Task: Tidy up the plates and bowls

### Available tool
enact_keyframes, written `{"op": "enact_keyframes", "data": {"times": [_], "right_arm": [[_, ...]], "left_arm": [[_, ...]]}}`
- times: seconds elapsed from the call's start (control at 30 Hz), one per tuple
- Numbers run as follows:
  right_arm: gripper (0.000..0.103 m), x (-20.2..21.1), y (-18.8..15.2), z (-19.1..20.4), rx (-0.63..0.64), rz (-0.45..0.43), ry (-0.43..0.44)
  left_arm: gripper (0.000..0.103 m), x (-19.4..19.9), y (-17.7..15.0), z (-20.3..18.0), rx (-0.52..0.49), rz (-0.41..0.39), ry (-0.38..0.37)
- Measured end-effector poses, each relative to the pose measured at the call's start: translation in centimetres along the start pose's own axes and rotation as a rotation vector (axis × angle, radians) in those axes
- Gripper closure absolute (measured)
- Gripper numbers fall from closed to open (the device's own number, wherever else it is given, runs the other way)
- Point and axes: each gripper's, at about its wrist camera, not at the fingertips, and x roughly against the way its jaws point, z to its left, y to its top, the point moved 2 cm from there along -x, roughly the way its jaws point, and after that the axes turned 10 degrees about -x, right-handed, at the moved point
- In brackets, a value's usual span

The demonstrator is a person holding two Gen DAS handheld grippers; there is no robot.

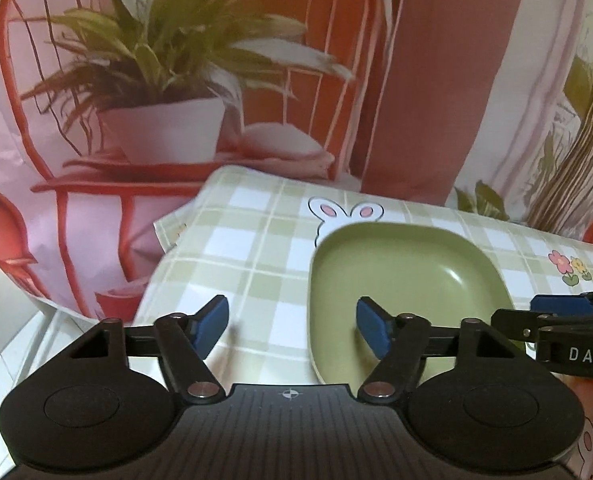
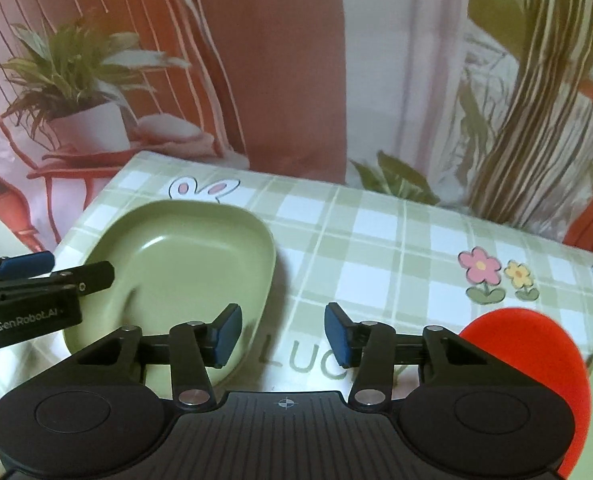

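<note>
A green plate (image 1: 408,280) with rounded corners and a raised rim lies flat on a counter (image 1: 248,256) covered by a green-and-white checked cloth printed with rabbits and flowers. Seen from the left wrist camera, the plate sits just right of centre, with cartoon rabbit ears (image 1: 344,212) showing past its far edge.

The left claw (image 1: 292,326) hangs over the plate's near left corner, spread wide and holding nothing. Its right blue pad sits above the plate's inside, and its left blue pad sits above bare cloth beside the plate. Whether either pad touches anything cannot be told.

From the right wrist camera, the same green plate (image 2: 184,264) lies to the left. The right claw (image 2: 283,334) is also spread apart and empty. Its left pad overlaps the plate's near right edge, and its right pad hangs above the cloth, where grey printed letters (image 2: 304,358) show between the two pads. The left claw (image 2: 28,280) enters from the left edge, over the plate's left side.

A red round dish (image 2: 536,364) lies at the near right, partly hidden behind the right claw's body. A pair of printed flowers (image 2: 496,276) sits on the cloth beyond it.

Behind the counter hangs a backdrop (image 1: 436,60) picturing a potted plant (image 1: 164,80) on a red chair.
</note>
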Motion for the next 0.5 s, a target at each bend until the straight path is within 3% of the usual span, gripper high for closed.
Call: {"op": "enact_keyframes", "data": {"times": [0.03, 0.17, 0.23, 0.3, 0.5], "right_arm": [[0.064, -0.1, -0.1, 0.1, 0.001, 0.009, 0.005], [0.074, -0.2, -0.6, 0.3, 0.015, 0.025, 0.013], [0.081, 0.0, -0.7, 0.6, 0.024, 0.029, 0.023], [0.092, 0.3, -0.9, 0.8, 0.027, 0.040, 0.033], [0.091, 2.3, -1.6, 1.2, 0.004, 0.049, 0.065]], "left_arm": [[0.039, -0.1, -0.1, -0.1, 0.001, 0.006, -0.008], [0.076, -0.5, -0.5, -0.1, 0.021, 0.032, -0.049], [0.081, -0.6, -0.7, 0.1, 0.045, 0.033, -0.092], [0.086, -0.4, -0.8, 0.0, 0.036, 0.030, -0.084], [0.092, 1.1, -0.9, -0.7, 0.018, 0.028, -0.063]]}}
